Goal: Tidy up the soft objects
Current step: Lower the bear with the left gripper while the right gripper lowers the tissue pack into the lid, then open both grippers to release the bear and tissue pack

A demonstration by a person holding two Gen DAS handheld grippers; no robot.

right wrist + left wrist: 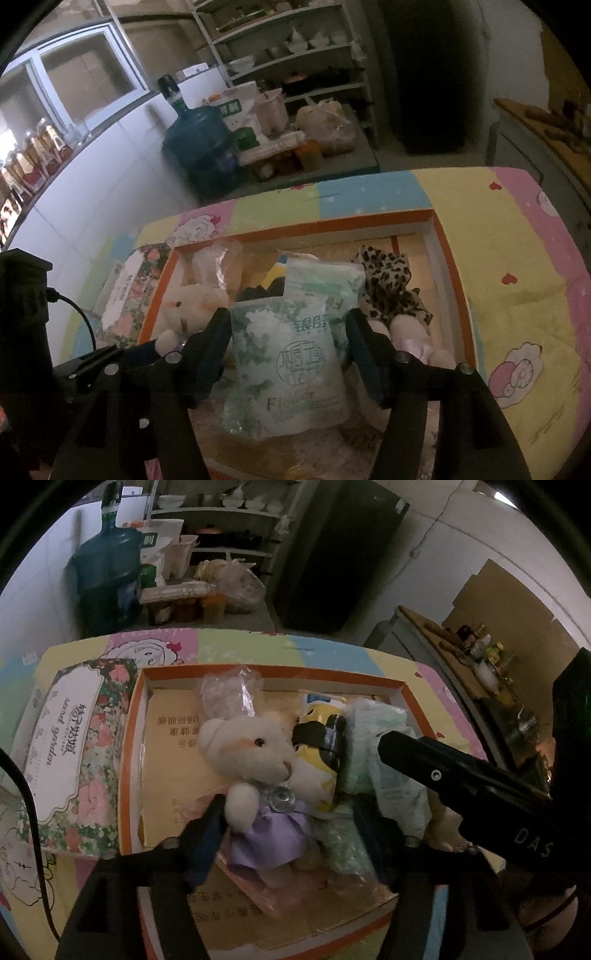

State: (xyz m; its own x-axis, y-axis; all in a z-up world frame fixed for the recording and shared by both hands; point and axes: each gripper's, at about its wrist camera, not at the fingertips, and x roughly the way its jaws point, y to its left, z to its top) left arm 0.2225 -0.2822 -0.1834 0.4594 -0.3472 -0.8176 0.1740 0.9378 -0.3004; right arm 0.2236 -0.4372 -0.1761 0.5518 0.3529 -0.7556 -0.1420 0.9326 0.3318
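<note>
Surface: a worktop (517, 258) under a pastel patchwork cover with cartoon sheep and hearts.
Box: a shallow orange-rimmed box (130, 738) lies on the cover, lined with printed cardboard, and holds the soft things.
Left hand-held gripper: the left hand-held gripper (291, 834) points down into the box with its jaws wide; the bear's body lies between the fingers, and the pads do not press it.
Bear: a cream plush bear (251, 749) in a lilac dress lies in the box, head toward the far rim, with a clear gem at its neck.
Clear bag: a crumpled clear bag (227, 692) stands just behind the bear's head.
Yellow pouch: a yellow and white pouch (321, 716) lies just right of the bear's head, partly behind the right gripper's finger.
Right hand-held gripper: the right hand-held gripper (288, 354) has its jaws wide, one on each side of the tissue pack; whether the pads touch it I cannot tell.
Tissue pack: a pale green tissue pack (284, 365) lies in the box, a second like it (321, 280) behind.
Scarf: a leopard-print cloth (391, 288) is bunched at the right of the packs.
Floral pack: a floral pack (74, 753) lies on the cover, against the box's left side.
Background: a blue water jug (199, 147) and shelves of dishes (295, 48).
</note>
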